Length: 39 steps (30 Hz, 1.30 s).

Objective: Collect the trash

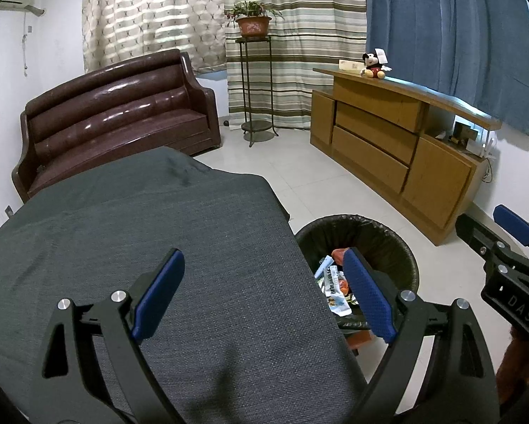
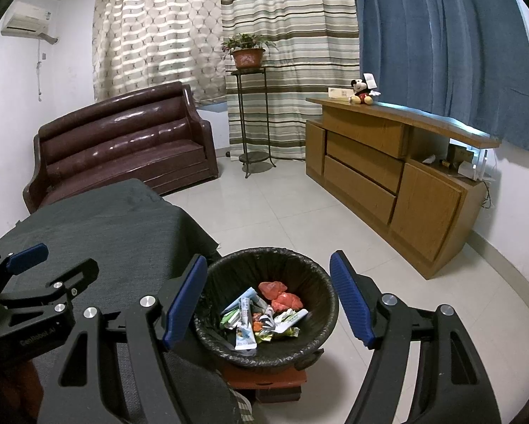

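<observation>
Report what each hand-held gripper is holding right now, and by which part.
Nothing. The left hand-held gripper and right hand-held gripper are both open and empty.

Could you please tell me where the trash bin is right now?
In the right wrist view the trash bin sits low and central on the floor, framed between the right gripper fingers, beside the grey-covered table.
</observation>
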Tool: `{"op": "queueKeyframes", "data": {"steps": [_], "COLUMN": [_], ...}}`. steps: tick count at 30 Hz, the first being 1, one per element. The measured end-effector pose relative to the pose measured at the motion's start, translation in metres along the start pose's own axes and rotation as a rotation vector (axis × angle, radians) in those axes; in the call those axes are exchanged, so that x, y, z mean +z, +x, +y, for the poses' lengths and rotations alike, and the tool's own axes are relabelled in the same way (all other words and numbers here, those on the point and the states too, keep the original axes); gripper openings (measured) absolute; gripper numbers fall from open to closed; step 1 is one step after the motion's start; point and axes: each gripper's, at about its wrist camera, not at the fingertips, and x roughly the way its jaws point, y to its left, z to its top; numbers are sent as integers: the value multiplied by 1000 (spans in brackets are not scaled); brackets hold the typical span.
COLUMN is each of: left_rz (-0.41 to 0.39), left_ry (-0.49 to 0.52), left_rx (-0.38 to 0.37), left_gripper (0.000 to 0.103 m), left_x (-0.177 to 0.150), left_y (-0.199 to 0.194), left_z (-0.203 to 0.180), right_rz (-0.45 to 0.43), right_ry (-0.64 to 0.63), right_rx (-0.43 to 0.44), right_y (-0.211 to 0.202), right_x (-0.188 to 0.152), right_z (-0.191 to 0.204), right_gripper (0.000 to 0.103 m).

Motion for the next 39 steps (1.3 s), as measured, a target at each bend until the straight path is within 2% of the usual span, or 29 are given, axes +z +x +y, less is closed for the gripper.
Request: {"op": "queueKeyframes", "data": {"steps": [39], "left_rz": [2], "left_ry": [-2], "left_rx": [-3], "left_gripper": [89], "left_x": [0], "left_y": [-2], "left_z": [0], "right_rz": [2], "right_ry": [1], "right_rx": [0], "right_y": [-1], "right_x": [1], "right_z": [0], "right_gripper": [70]}}
